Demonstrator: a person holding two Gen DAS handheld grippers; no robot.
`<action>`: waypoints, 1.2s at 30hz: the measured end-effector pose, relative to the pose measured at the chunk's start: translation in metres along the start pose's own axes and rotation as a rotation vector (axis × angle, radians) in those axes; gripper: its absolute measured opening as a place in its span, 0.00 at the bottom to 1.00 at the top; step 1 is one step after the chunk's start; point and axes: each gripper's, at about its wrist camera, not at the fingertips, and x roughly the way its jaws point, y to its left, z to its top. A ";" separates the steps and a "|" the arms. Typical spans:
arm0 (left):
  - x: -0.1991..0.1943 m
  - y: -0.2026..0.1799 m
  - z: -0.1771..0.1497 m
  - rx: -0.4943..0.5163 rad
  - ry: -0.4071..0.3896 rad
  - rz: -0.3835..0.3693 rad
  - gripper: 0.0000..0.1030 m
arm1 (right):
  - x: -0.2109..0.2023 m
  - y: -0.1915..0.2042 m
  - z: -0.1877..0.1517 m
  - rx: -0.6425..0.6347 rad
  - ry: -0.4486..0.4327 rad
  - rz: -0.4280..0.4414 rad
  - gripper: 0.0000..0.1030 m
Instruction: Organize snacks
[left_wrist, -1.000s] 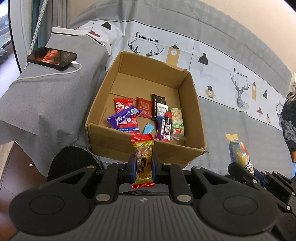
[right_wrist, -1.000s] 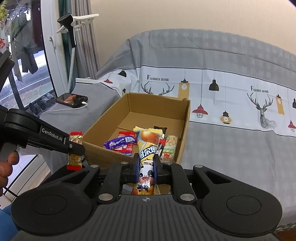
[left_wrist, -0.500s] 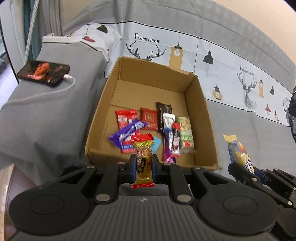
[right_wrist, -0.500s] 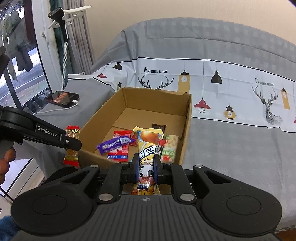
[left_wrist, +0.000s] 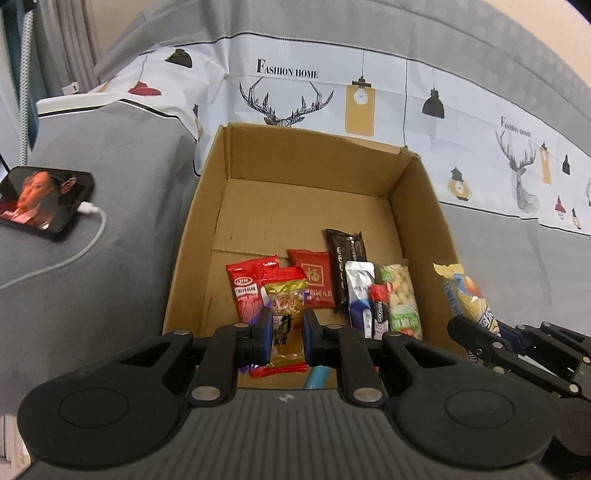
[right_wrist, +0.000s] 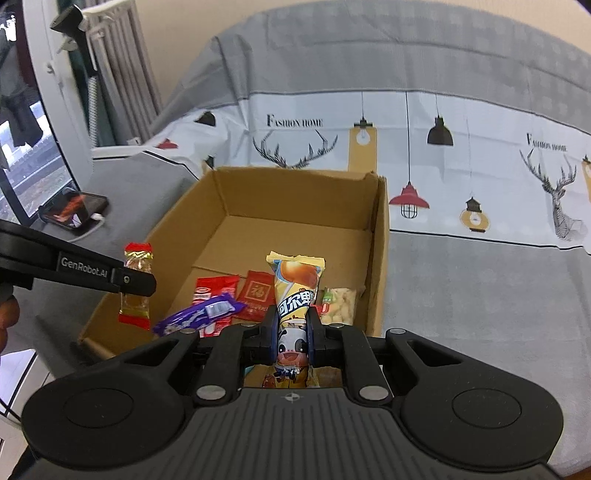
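Purple wrapper (right_wrist: 199, 312) mostly hidden behind left gripper (left_wrist: 284, 334), candy (left_wrist: 285, 314) clamped

– Item between the left gripper's fingers (left_wrist: 265, 334)?
– Candy packet (left_wrist: 286, 314): clear amber body, red ends, gold band.
– Between the right gripper's fingers (right_wrist: 266, 334)?
– Snack bag (right_wrist: 295, 291): yellow and blue, cartoon cow print.
– Beyond both?
– Cardboard box (left_wrist: 317, 155): plain brown. Sofa cover (right_wrist: 461, 122): grey with white band, deer and lamp print.

grey sofa cover (left_wrist: 498, 251): cardboard box (left_wrist: 192, 236) sits on it; phone (left_wrist: 40, 203) with white cable (left_wrist: 88, 236) on armrest.
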 end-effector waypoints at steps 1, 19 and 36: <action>0.005 0.001 0.003 0.002 0.005 0.004 0.17 | 0.005 -0.001 0.001 0.000 0.004 0.000 0.14; 0.011 0.007 -0.004 0.072 -0.047 0.160 1.00 | 0.013 -0.014 0.005 0.081 0.003 -0.024 0.88; -0.082 -0.011 -0.099 0.085 -0.101 0.225 1.00 | -0.096 0.020 -0.057 0.041 -0.096 -0.078 0.95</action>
